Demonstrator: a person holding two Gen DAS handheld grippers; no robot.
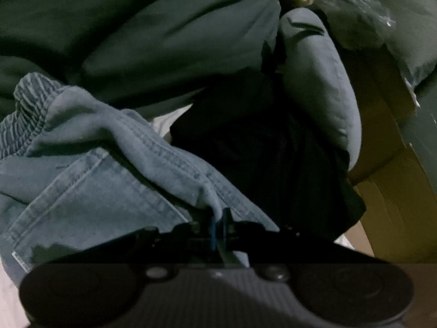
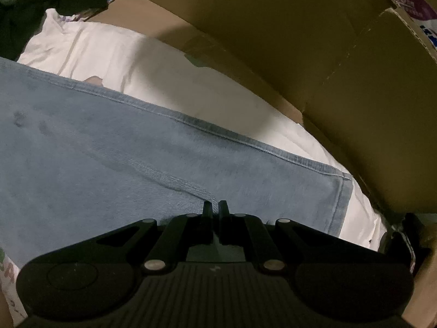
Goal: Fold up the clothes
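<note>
Denim is pinched in both tools: the left gripper is clamped on a raised fold of the jeans, the right gripper on a ridge near their hem. Under the jeans lies a white garment inside a cardboard box, with a dark green garment bunched on the far side.

Both views dim, colour washed to a blue-grey cast. Left wrist view is worse: centre a near-black shadow, dark green fabric barely readable, denim soft with slight blur. Right wrist view is brighter; light falls from upper left on the white cloth, with a shadow band across its middle. Cardboard wall murky. Heavy fisheye bending, black vignette at corners.
</note>
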